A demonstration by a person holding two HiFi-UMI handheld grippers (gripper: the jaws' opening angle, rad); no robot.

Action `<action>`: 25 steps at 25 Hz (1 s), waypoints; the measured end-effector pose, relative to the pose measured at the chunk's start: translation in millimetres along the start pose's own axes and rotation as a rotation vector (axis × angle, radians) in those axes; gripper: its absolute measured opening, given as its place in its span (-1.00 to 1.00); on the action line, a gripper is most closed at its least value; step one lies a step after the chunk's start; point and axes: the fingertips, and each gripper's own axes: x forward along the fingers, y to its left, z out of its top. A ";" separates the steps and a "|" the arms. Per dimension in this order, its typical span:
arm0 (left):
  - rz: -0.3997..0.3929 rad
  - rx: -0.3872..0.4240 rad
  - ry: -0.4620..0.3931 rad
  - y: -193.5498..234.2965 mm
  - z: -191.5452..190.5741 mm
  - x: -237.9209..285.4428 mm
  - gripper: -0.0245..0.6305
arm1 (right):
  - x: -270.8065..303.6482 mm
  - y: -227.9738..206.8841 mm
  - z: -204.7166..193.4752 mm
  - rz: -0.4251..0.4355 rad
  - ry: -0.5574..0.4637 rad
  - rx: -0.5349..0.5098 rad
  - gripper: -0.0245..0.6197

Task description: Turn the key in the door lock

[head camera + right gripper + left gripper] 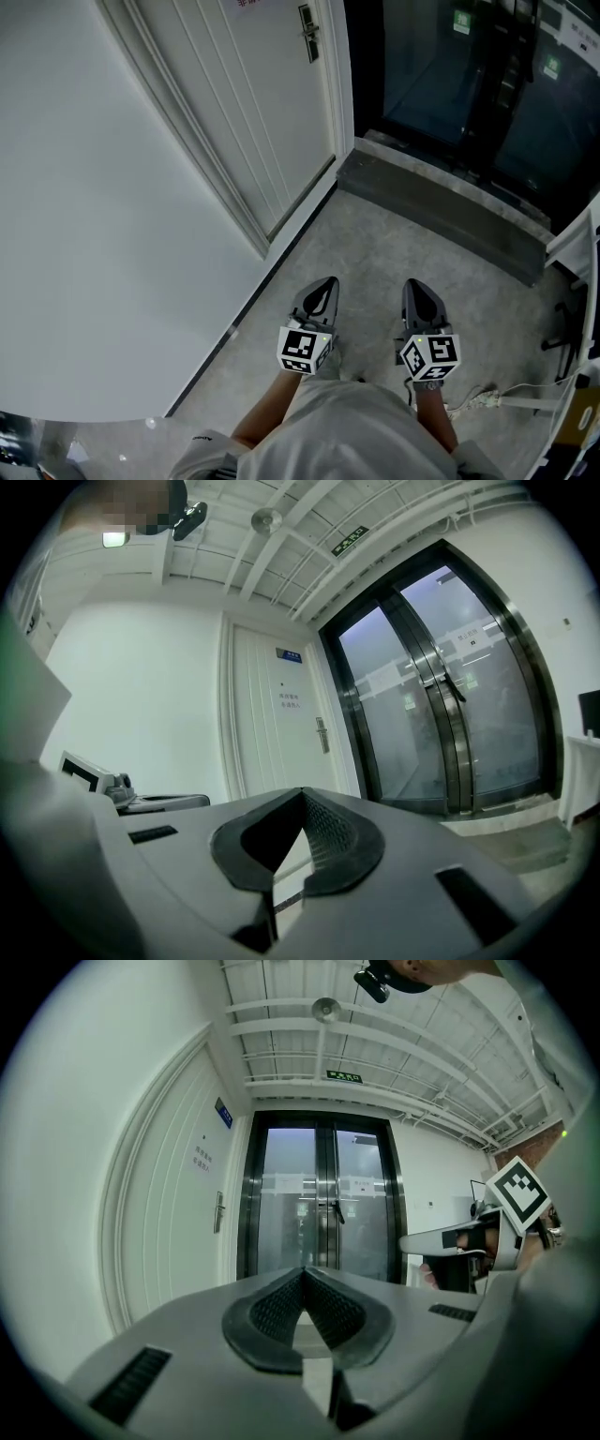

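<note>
Left tool (323, 283) and right tool (418, 285) both closed tight, empty; lock (307, 34) at right edge of door (234, 112), well ahead, key not discernible, so closed jaws arriving could knock rather than grip it.

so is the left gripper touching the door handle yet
Apart. The head view shows the left gripper over the floor, a wide gap short of the handle on the white door.

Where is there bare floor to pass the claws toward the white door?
Free: grey speckled floor between white panelled door and dark raised threshold. Crowded: lower right, by the white cable and black furniture legs.
</note>
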 end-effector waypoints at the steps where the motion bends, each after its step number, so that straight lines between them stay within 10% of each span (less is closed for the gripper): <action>1: -0.006 0.001 0.002 4.8 -1.5 9.2 -0.90 | 8.9 -2.6 -0.1 -0.004 0.002 0.000 -0.96; 25: -0.118 0.000 -0.016 188.0 28.5 188.5 -0.90 | 237.8 -8.4 29.4 -0.131 -0.013 -0.033 -0.96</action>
